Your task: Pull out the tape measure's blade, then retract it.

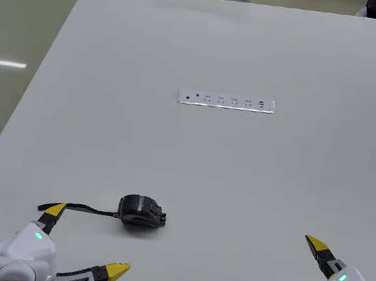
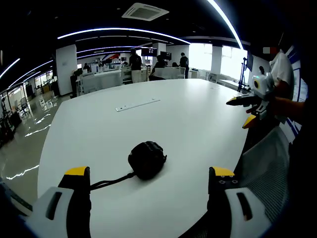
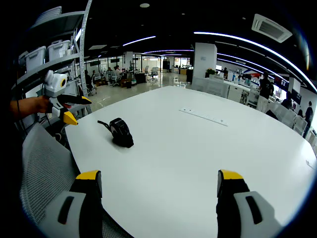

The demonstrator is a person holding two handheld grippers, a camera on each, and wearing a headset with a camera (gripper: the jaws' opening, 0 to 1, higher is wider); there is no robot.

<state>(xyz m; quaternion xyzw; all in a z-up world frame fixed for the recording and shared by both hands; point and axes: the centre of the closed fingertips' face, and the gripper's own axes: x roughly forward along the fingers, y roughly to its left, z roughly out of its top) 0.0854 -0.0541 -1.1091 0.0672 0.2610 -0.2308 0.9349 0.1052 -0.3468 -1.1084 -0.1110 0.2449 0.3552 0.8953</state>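
Nearest the camera, the left claw and the right claw hung over the near edge of the white counter. Both were spread wide and held nothing.

The black tape measure lay on the counter just ahead of the left claw and slightly to its right. In the left gripper view it sat squarely between that claw's two jaws. Its blade looked fully wound in. Case and wrist strap together ran roughly parallel to the near edge, the strap trailing left to end close by the left claw's outer fingertip. The blade's hook probably sat on the case's right side, though the pictures were too small to settle that.

The left claw was clearly the nearer. The right claw stood well apart, with bare counter between it and the case. So the likely split was left to pin the case and right to draw the blade rightward.

Room was generous to the right and ahead, up to the power strip. The near edge was close, the left edge farther off.
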